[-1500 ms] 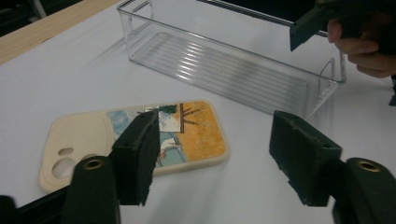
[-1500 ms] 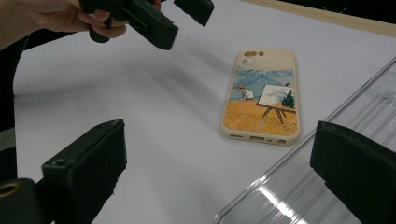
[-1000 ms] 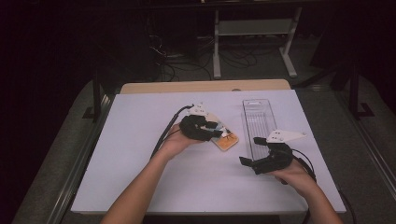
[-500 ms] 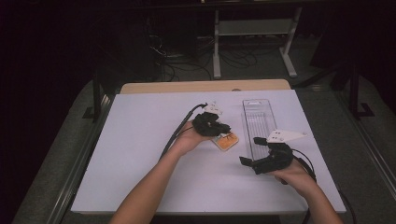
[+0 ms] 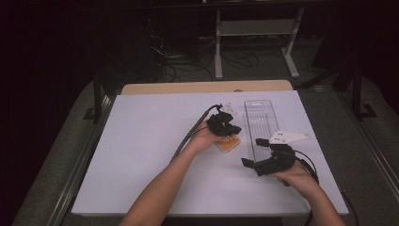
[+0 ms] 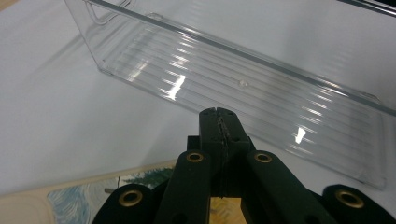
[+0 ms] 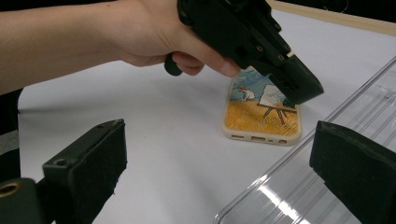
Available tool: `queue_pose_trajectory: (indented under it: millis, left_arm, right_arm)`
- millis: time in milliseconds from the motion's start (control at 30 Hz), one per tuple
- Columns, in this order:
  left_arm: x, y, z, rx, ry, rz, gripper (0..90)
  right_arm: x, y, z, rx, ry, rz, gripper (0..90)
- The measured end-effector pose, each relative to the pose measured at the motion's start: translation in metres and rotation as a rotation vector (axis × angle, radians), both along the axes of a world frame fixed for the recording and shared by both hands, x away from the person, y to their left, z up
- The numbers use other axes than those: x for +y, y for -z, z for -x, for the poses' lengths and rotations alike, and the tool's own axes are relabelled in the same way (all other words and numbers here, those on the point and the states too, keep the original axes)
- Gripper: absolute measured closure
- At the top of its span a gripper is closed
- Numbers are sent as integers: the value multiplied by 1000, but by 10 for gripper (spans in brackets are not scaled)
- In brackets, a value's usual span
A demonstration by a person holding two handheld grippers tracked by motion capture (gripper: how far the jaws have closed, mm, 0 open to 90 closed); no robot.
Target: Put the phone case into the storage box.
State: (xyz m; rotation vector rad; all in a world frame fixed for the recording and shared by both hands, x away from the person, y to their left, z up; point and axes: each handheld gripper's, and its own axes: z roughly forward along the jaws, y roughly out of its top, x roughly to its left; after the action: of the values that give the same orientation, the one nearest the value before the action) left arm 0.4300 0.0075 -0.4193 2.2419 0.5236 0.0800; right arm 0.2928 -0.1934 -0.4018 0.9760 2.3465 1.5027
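Our left tongs (image 7: 303,95) have just pressed together with nothing between them, tips at the phone case's (image 7: 264,114) 2 o'clock corner. The case lies flat on the table (image 5: 141,141), at 9 o'clock of the clear tray (image 5: 261,122). We risk shoving it into the tray wall. Our right tongs (image 5: 251,153) hang spread.

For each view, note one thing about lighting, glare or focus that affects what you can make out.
High view: dark surroundings, bright white table. Left gripper view: glare streaks on the clear tray; jaws soft-focus. Right gripper view: near jaws blurred, phone case sharp.
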Motion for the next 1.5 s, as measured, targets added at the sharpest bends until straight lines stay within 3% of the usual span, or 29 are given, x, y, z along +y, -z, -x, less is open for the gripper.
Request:
queue_pose_trajectory:
  millis: [133,167,200,367,433,567,767,1333,1500]
  left_arm:
    - [-6,4,-5,7,0,-33,900]
    - [-8,6,-4,14,-14,-14,900]
    - [-8,7,-6,7,-4,-42,900]
    - [-16,14,-6,29,-22,-60,900]
    - [-18,16,-5,39,-34,-48,900]
    - [-25,21,-5,37,-32,-88,900]
    - [-27,24,-3,45,-31,-101,900]
    - [-19,19,9,48,-4,-184,900]
    - [-11,18,15,59,-8,-185,900]
  right_arm:
    - [0,0,0,-1,-2,0,33]
    - [0,0,0,-1,-2,0,33]
    - [0,0,0,-1,-2,0,33]
    - [0,0,0,1,0,-3,33]
    - [0,0,0,1,-1,-3,33]
    - [0,0,0,2,0,-4,33]
    - [-1,0,0,2,-1,-4,32]
    - [-1,0,0,3,-2,-4,33]
    - [-1,0,-1,1,-2,-3,32]
